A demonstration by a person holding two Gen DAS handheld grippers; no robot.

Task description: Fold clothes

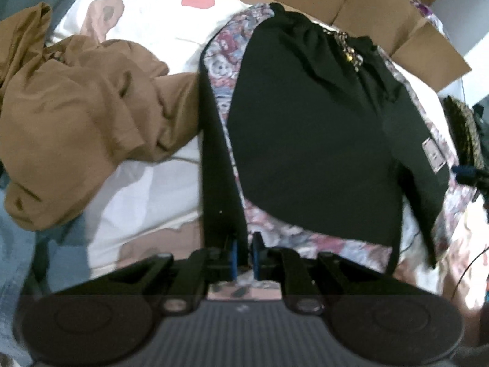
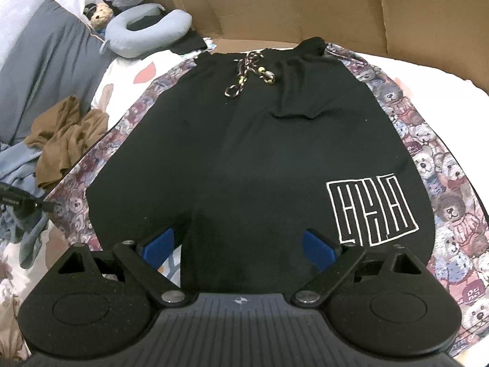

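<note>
Bed with bear cloth (image 2: 443,183) under black shorts (image 2: 244,153): left tongs (image 1: 243,260) pinching a shorts strip should lift across smoothly, right tongs (image 2: 238,244) spread, hovering.

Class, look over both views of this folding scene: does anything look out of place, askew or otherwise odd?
Yes. The black shorts lie flat on the bear-print mat, but the left gripper pinches their left edge, pulling it up as a taut strip. A brown garment lies crumpled beside the mat, unfolded. The right gripper is open over the hem.
</note>
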